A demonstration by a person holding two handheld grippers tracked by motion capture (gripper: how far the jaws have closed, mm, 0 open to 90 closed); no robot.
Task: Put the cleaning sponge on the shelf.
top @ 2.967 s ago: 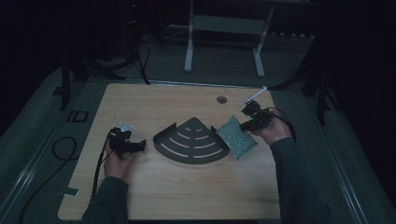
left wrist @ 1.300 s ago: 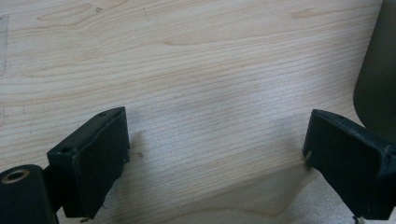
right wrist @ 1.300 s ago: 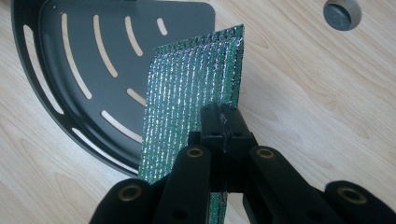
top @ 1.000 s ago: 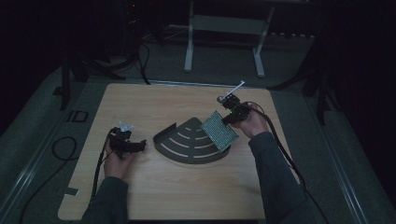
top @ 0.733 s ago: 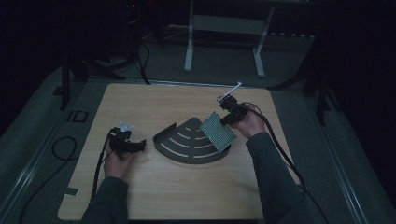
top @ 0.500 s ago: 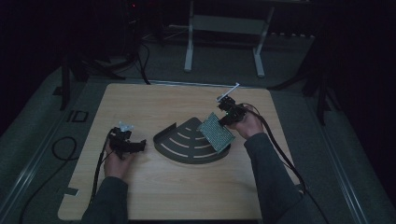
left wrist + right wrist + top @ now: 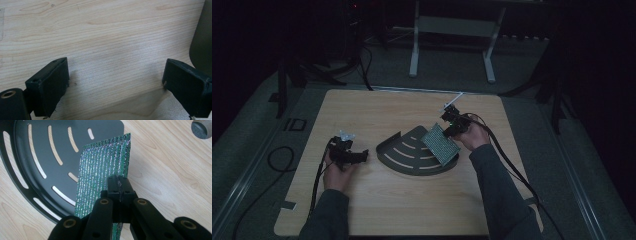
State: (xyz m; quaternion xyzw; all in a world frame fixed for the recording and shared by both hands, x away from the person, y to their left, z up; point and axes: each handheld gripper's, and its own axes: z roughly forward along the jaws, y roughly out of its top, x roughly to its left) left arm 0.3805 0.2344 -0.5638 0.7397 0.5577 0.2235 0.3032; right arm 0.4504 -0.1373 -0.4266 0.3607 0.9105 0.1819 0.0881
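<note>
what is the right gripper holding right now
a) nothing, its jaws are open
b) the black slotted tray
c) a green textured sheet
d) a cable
c: in the right gripper view the right gripper has its jaws shut on the edge of the green textured sheet, held over the black slotted tray.
</note>
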